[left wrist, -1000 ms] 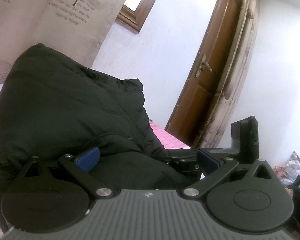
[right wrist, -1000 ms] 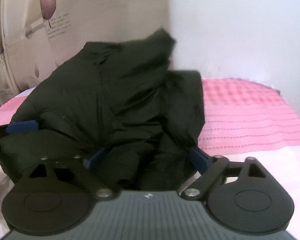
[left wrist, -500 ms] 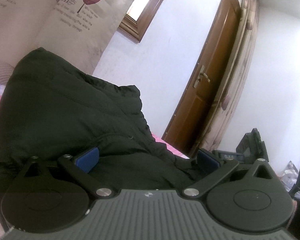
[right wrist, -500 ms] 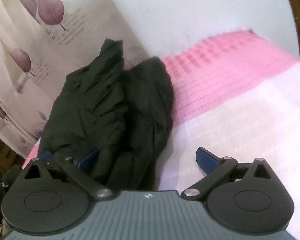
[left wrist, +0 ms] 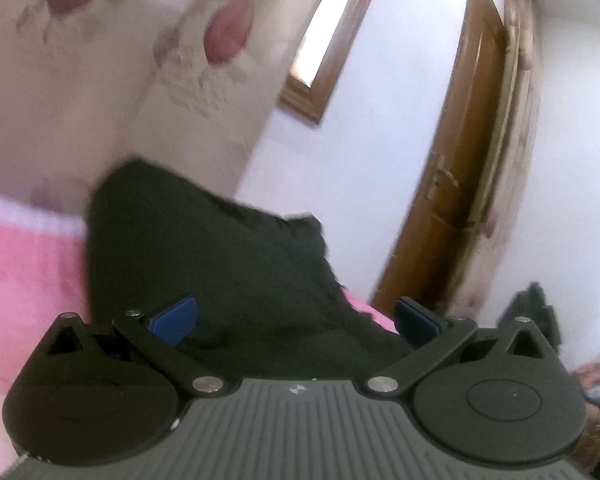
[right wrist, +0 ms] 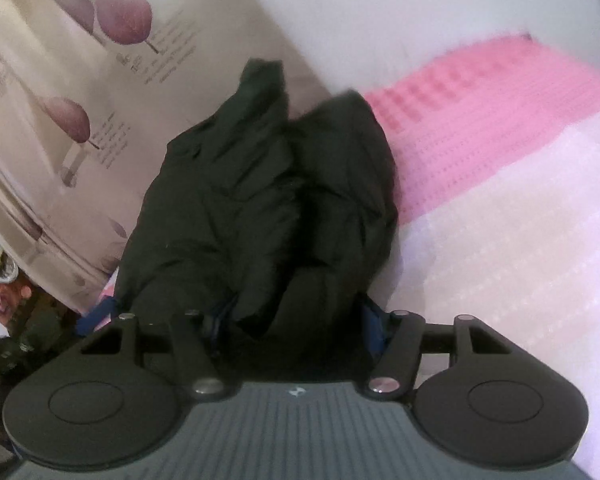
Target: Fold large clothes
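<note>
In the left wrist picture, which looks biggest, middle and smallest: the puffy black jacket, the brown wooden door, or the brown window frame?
1. Puffy black jacket: looks biggest, though it lies closest to the camera, which inflates it.
2. Brown wooden door: tall and narrow, middle.
3. Brown window frame: smallest, and only partly in the picture.

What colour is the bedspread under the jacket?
Pink bedspread, paler toward the camera; clearest in the right wrist view, beside the jacket.

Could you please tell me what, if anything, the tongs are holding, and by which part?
The right tongs, whose jaws have just been closing, appear to pinch the black jacket by its bunched near edge. The left tongs stand open, gripping nothing.
</note>
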